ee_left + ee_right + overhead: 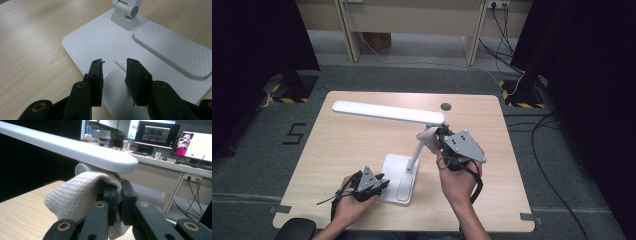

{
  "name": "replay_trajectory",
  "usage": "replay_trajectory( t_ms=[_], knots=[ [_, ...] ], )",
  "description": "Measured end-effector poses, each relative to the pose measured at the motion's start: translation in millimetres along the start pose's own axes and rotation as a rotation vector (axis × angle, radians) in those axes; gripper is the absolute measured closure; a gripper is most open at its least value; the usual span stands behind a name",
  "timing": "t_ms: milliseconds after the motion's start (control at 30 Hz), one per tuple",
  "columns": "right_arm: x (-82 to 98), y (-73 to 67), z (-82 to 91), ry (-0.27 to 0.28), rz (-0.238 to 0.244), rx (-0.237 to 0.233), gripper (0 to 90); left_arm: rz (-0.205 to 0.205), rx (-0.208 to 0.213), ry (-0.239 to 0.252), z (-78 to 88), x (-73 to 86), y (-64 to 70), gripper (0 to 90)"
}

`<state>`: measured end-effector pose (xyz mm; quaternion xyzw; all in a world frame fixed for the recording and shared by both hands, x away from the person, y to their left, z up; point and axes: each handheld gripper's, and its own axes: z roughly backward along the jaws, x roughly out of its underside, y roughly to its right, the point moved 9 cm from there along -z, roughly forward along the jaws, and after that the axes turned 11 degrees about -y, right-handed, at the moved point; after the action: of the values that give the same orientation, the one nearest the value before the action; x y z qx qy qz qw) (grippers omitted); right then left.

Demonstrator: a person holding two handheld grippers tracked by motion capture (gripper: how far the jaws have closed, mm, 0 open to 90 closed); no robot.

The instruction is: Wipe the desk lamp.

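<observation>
A white desk lamp stands on the wooden table, with a long flat head, a slanted stem and a flat square base. My left gripper rests at the base's left edge. In the left gripper view its jaws stand open over the base near the power mark, with nothing between them. My right gripper is shut on a white textured cloth and holds it against the hinge under the lamp head. From above, the cloth is at the top of the stem.
A round cable hole sits near the table's back edge. Black curtains flank the table on both sides. Beyond it are a desk's legs and cables on the floor. The right gripper view shows a desk with monitors.
</observation>
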<state>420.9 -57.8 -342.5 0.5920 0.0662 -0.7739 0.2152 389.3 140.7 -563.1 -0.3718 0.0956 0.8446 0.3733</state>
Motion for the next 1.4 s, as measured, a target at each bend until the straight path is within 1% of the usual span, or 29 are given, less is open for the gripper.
replay_trajectory(
  t_ms=[33, 133, 267, 333, 467, 600, 633, 700, 733, 1100, 1167, 1400],
  knots=[
    [-0.6, 0.6, 0.1, 0.000, 0.004, 0.002, 85.9, 0.000, 0.000, 0.001, -0.1, -0.1, 0.1, 65.1],
    [-3.4, 0.8, 1.7, 0.004, -0.013, -0.002, 85.9, 0.002, -0.005, 0.006, -0.3, -0.2, 0.0, 65.2],
    [-4.2, 0.6, 2.1, 0.005, -0.001, 0.005, 85.9, 0.001, -0.006, 0.006, -0.4, -0.3, 0.1, 65.3],
    [-2.7, -0.6, 1.3, -0.005, -0.010, 0.004, 85.9, 0.002, -0.006, 0.007, -0.4, -0.2, 0.1, 65.5],
    [-0.1, -0.8, -0.8, -0.015, -0.012, 0.011, 85.9, 0.003, -0.006, 0.008, -0.3, -0.2, 0.3, 65.7],
    [1.7, -1.3, -1.8, -0.026, -0.006, 0.020, 86.0, 0.004, -0.005, 0.009, -0.4, -0.1, 0.3, 65.6],
    [2.0, -1.1, -1.9, -0.027, 0.001, 0.026, 86.0, 0.005, -0.004, 0.010, -0.4, -0.1, 0.3, 65.7],
    [3.3, -2.0, -2.2, -0.032, -0.001, 0.027, 86.0, 0.005, -0.005, 0.012, -0.4, -0.1, 0.3, 65.7],
    [3.8, -1.8, -2.7, -0.032, 0.006, 0.028, 86.0, 0.005, -0.005, 0.012, -0.5, -0.2, 0.3, 65.6],
    [9.9, -5.2, -5.6, -0.046, 0.007, 0.033, 86.0, 0.003, -0.003, 0.008, -0.2, 0.4, -0.1, 65.6],
    [12.2, -5.9, -6.3, -0.052, 0.010, 0.035, 86.0, 0.000, -0.009, 0.010, -0.4, 0.2, -0.2, 65.7],
    [19.2, -9.1, -10.5, -0.072, 0.014, 0.049, 86.0, 0.003, -0.008, 0.014, -0.5, 0.2, -0.1, 65.6]
  ],
)
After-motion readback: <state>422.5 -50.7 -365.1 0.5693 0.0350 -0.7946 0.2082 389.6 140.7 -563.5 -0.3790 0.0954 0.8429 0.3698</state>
